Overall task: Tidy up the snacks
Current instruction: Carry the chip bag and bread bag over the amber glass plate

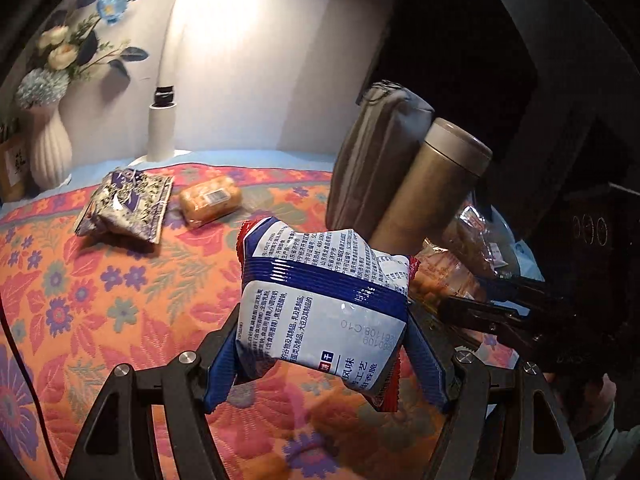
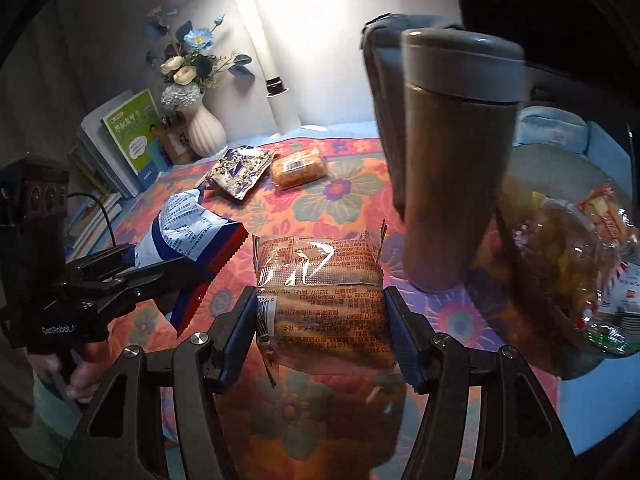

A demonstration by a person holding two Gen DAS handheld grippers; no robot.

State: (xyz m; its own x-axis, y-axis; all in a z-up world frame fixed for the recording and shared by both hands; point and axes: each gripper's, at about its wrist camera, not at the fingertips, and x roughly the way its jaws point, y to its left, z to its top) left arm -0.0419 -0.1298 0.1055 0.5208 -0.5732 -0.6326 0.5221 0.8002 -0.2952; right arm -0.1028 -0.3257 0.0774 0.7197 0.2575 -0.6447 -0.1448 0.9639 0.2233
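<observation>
My left gripper (image 1: 320, 344) is shut on a white and blue snack packet (image 1: 320, 288) with red edges, held up above the flowered tablecloth (image 1: 120, 300). In the right wrist view that packet (image 2: 188, 236) sticks out of the left gripper (image 2: 160, 260) at the left. My right gripper (image 2: 320, 320) is shut on a clear-wrapped orange-brown bread packet (image 2: 320, 272), also lifted off the cloth. From the left wrist view, the right gripper (image 1: 464, 292) shows at the right edge. Farther back lie a purple patterned packet (image 1: 126, 204) and an orange packet (image 1: 210, 200).
A tall brown thermos (image 2: 452, 160) and a grey pouch (image 2: 384, 80) stand close on the right. Beyond them a plate (image 2: 560, 164) carries a clear bag of snacks (image 2: 560, 272). A white vase (image 2: 206, 132), a lamp post (image 2: 280, 100) and books (image 2: 120, 140) line the back.
</observation>
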